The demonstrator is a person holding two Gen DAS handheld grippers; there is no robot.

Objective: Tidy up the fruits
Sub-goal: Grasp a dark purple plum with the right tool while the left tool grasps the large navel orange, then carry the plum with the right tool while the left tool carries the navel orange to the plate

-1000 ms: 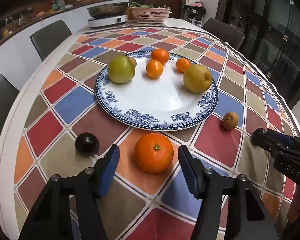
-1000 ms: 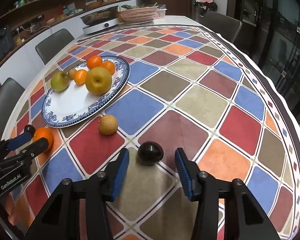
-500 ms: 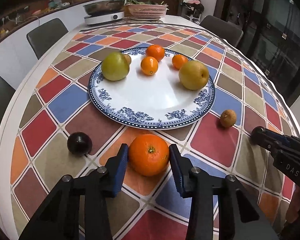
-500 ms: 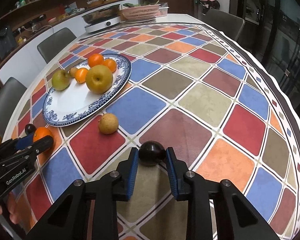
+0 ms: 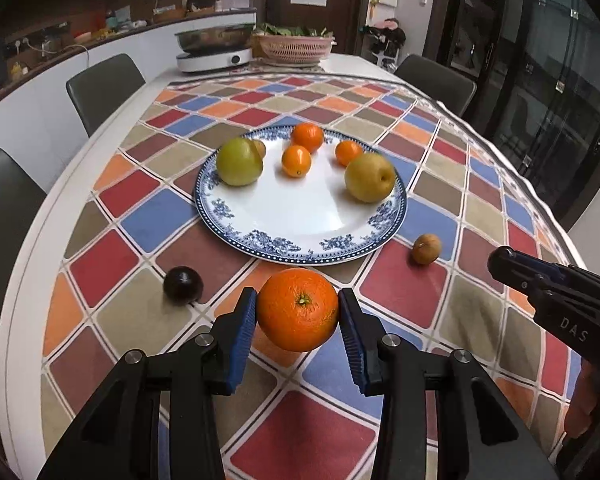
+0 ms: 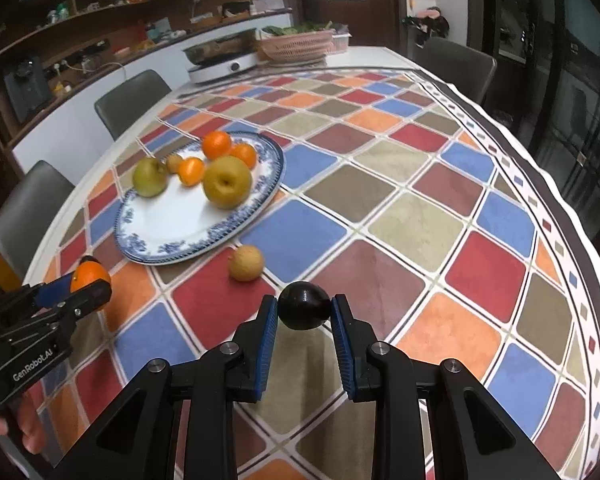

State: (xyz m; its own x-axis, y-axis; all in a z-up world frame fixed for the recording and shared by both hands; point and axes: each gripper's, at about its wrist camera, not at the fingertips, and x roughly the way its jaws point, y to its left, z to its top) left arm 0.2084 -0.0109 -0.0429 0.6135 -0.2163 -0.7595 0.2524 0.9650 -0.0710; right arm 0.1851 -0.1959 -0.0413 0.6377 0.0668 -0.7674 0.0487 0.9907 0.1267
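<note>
on the plate (image 5: 260,236), six fruits (image 5: 296,160)

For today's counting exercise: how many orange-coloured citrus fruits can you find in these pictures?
4. Three small ones sit on the plate. One large orange is gripped by the left hand-held gripper. Others may be hidden.

The right tongs (image 6: 304,314) pinch a dark round fruit (image 6: 303,306) between blue pads. At eleven o'clock, close by, lies a small tan fruit (image 6: 246,263); further out, the blue-and-white plate (image 6: 188,240). At nine o'clock, the left tongs (image 6: 85,285) clamp an orange (image 6: 88,274).
</note>
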